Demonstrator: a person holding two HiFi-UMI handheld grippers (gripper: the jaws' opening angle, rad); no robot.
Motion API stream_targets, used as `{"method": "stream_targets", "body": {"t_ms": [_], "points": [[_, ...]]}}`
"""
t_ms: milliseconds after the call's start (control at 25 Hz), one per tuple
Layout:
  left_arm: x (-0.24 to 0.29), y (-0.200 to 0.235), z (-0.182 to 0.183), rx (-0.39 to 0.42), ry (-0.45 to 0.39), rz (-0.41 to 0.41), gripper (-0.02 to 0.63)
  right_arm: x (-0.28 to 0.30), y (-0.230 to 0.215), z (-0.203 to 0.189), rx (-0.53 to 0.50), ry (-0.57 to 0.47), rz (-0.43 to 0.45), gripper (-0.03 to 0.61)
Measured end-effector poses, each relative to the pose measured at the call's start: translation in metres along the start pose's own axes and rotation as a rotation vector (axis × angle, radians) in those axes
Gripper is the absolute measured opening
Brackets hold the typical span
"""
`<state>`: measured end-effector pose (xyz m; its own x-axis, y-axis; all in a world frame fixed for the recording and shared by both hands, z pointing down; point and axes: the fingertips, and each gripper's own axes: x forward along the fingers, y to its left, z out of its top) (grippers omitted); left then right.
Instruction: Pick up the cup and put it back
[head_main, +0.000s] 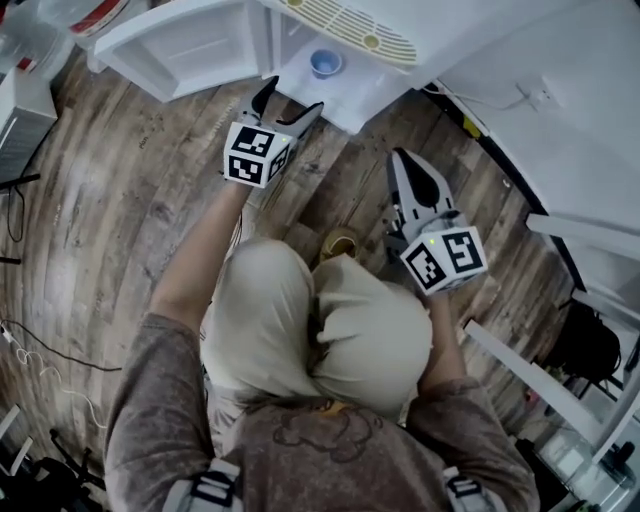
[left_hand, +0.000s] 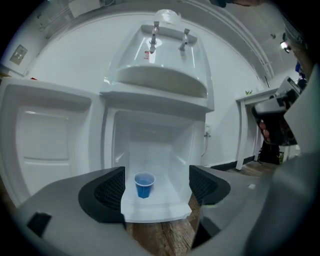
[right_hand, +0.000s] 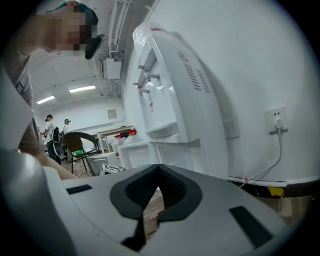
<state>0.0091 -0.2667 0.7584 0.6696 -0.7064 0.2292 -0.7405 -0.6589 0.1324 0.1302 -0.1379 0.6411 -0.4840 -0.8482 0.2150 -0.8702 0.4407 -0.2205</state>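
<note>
Fully open, left hand-held gripper (left_hand: 157, 192) frames cup (left_hand: 144, 186) (untouched).

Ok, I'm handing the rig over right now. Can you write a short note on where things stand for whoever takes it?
Left gripper: jaws wide open, empty, aimed into the water dispenser's lower compartment, short of the blue cup.
Right gripper: shut, empty, held off to the side.
Cup: upright on the compartment floor, compartment door swung open.
Done: unclear; nothing shows whether the cup was lifted and returned.
Left: if not, probably reach in with the left gripper, close on the cup, lift it, set it back.
</note>
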Motion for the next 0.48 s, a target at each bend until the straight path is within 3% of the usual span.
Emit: {"method": "stream_targets", "body": {"t_ms": [480], "points": [[0.074,0.026,-0.06,-0.012,0.038,0.019,0.383,0.027,0.012,-0.016,-0.015,0.032,0.067,0.002]]}}
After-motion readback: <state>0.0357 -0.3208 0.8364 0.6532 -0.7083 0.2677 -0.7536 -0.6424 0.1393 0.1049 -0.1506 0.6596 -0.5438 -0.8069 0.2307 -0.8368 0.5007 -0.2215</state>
